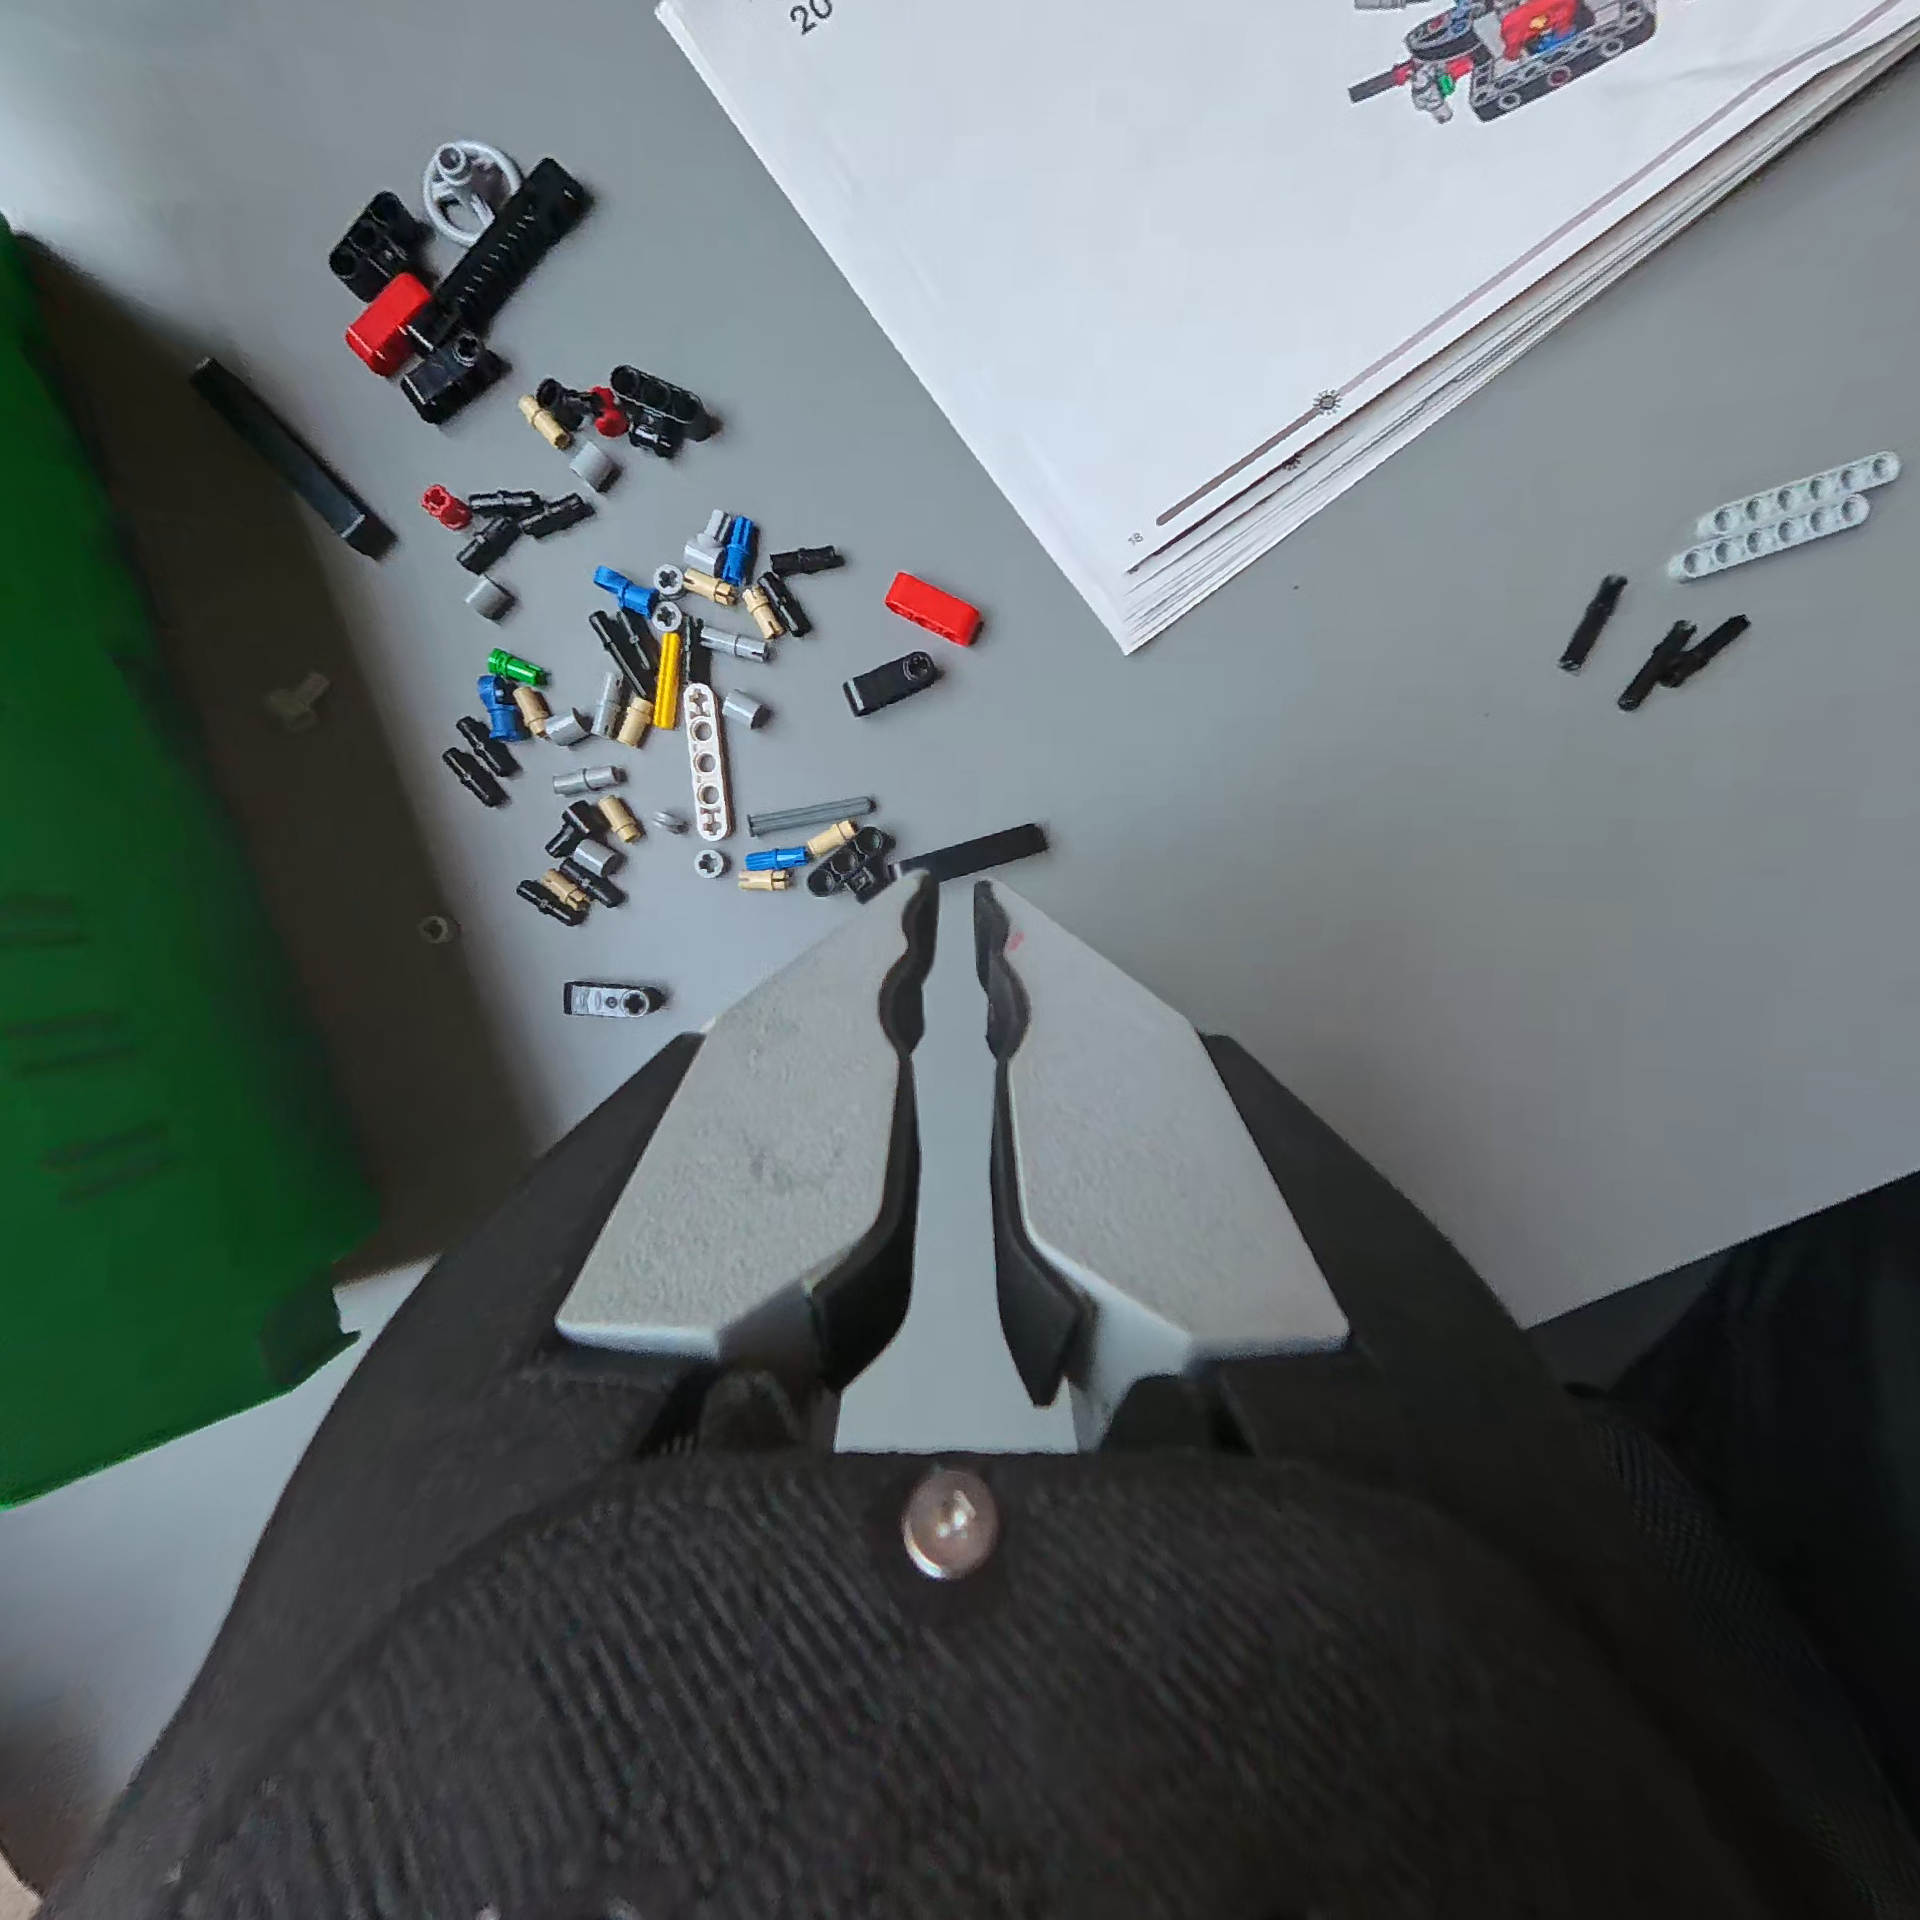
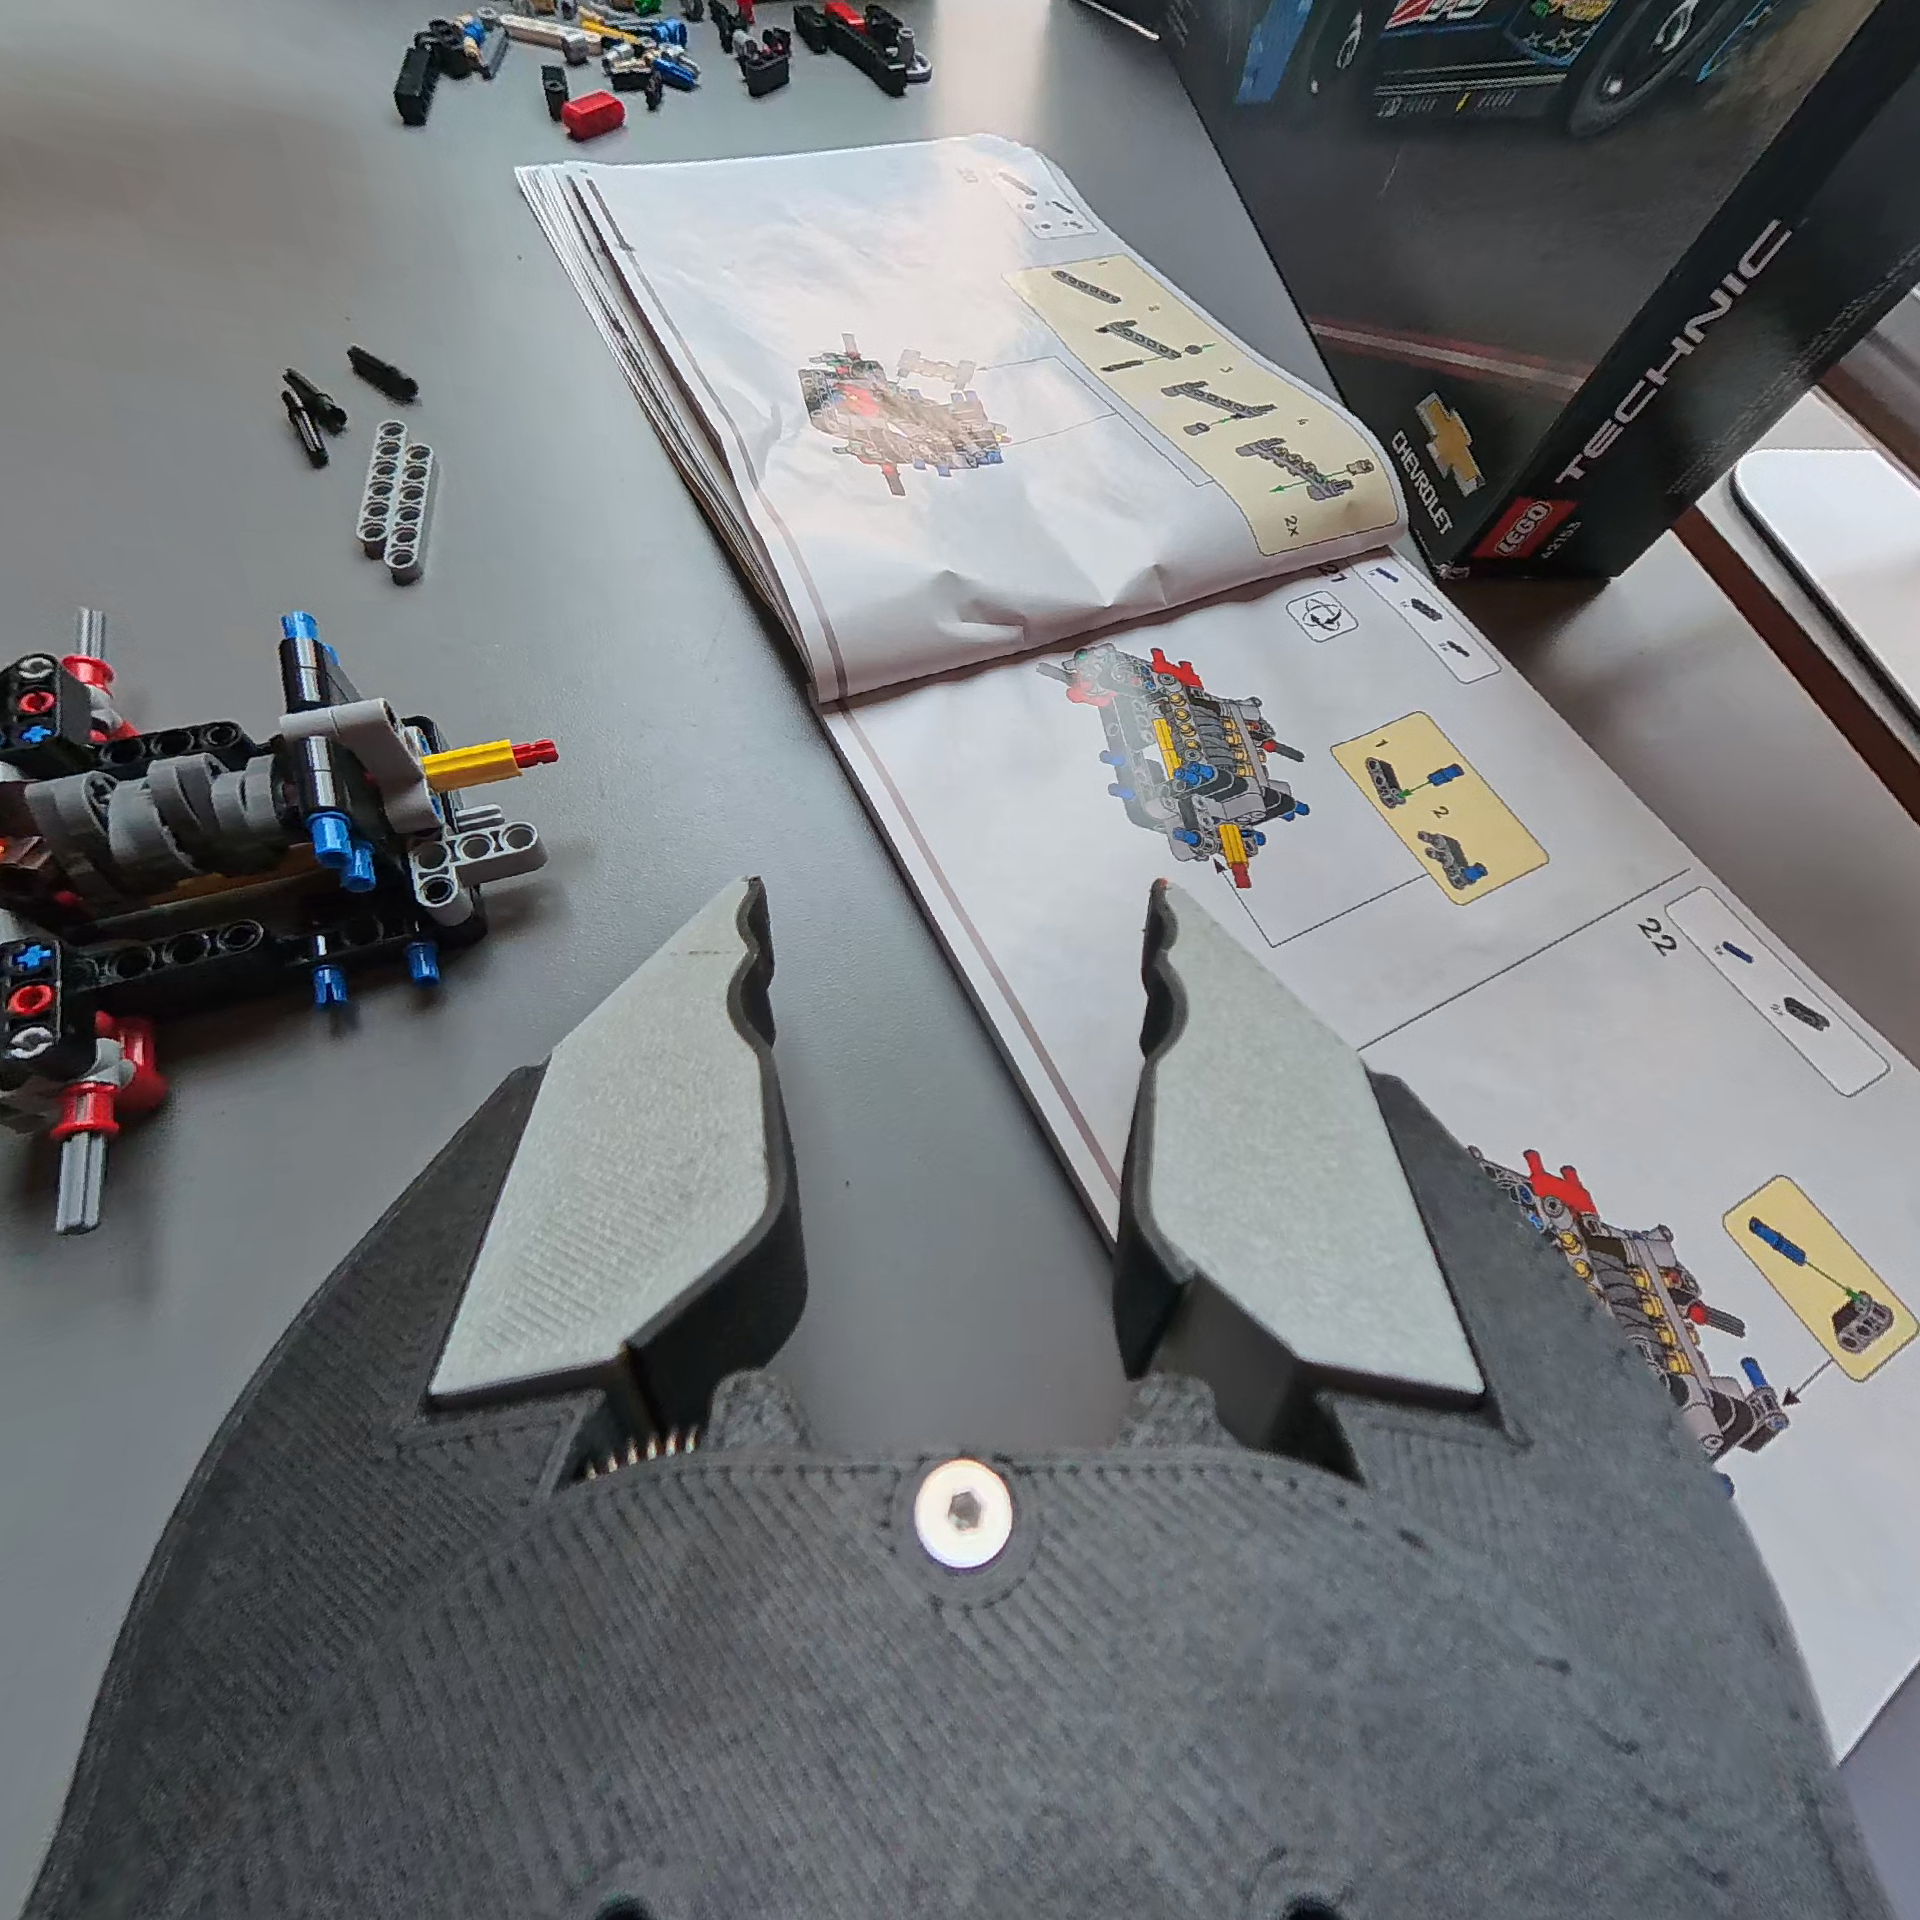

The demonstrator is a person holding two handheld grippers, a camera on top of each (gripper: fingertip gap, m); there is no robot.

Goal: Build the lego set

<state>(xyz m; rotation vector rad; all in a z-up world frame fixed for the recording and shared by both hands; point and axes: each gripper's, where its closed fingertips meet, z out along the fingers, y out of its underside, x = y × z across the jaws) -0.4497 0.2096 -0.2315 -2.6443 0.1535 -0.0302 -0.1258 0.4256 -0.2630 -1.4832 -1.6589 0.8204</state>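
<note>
Left wrist view: the left gripper [image 1: 954, 891], jaws nearly together and seemingly empty, points at a black axle [image 1: 974, 850] lying crosswise just beyond its tips. The right gripper [image 2: 956, 914], jaws wide apart, holds nothing.

A half-built lego model [image 2: 223, 831], black and grey with blue pins, lies left of the open booklet [image 2: 1195, 831]. Small loose pieces [image 1: 644, 686] lie scattered beyond it.

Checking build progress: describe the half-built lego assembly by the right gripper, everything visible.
The lego assembly lies flat on the grey table, left of the open right gripper, untouched. Plastic: black holed beams frame it, grey rounded parts along the middle, blue pins protruding, a yellow piece with a red tip pointing at the instruction booklet, grey axles with red bushes. Its left side is cropped.
</note>
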